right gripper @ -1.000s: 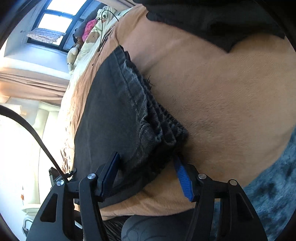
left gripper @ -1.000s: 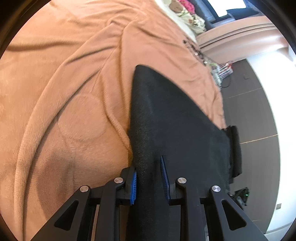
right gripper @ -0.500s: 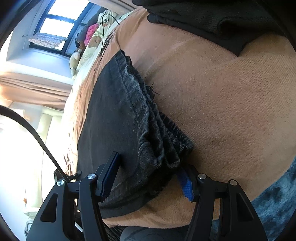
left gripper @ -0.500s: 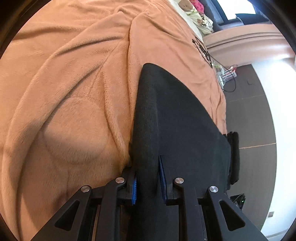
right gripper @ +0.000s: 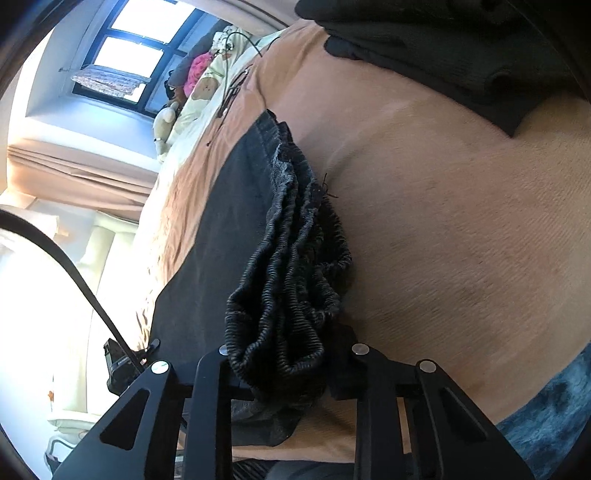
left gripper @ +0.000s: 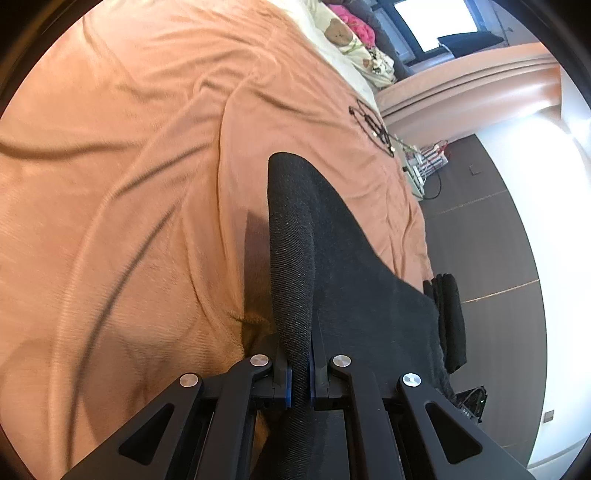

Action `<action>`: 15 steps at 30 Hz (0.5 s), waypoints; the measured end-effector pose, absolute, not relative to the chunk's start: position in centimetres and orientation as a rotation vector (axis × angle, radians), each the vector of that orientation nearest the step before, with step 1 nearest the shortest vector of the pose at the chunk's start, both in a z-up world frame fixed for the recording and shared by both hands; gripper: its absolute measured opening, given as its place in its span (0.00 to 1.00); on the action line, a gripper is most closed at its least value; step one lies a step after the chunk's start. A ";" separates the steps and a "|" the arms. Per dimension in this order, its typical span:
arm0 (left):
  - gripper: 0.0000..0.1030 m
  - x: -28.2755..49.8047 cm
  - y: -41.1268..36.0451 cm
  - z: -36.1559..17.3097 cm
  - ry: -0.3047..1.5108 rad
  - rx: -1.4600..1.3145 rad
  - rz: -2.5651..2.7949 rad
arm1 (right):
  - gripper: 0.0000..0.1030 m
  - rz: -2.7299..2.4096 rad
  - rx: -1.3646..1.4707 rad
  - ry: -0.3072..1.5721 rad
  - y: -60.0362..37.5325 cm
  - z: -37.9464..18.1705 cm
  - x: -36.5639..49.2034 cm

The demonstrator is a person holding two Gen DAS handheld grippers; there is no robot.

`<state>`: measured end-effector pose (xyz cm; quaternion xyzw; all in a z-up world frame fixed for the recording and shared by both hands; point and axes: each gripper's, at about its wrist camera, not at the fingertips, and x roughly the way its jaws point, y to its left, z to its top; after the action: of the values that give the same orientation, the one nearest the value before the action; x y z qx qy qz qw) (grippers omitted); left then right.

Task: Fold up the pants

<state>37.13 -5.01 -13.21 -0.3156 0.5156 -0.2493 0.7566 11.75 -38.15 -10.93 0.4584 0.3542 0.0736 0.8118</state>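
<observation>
Black pants point(left gripper: 354, 280) are lying on the tan blanket point(left gripper: 129, 184) covering the bed, near its floor-side edge. Left hand-held gripper point(left gripper: 300, 373) is clamping fully down on a rolled fold of the pant fabric, blue pads pressing both sides; the fold is lifting off the blanket. Right hand-held gripper point(right gripper: 288, 369) is closing its jaws on the bunched elastic waistband point(right gripper: 291, 280), which fills the gap between them. Another dark garment point(right gripper: 461, 48) is lying further across the blanket. Soft toys point(left gripper: 338, 31) are sitting at the bed's far end.
</observation>
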 end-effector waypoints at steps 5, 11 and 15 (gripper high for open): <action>0.05 36.9 -1.6 -11.4 1.085 -0.695 -0.503 | 0.22 0.188 0.967 0.791 -34.9 -11.3 13.0; 0.05 35.8 3.2 -10.5 1.055 -0.692 -0.455 | 0.22 0.238 0.945 0.824 -31.2 -11.3 15.0; 0.05 35.3 6.3 -10.1 1.031 -0.717 -0.428 | 0.22 0.276 0.922 0.849 -29.2 -11.3 16.6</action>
<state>35.29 6.27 -10.08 -0.3326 0.4783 -0.1986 0.7881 16.59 -29.21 -11.31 0.4301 0.3959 0.1287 0.8011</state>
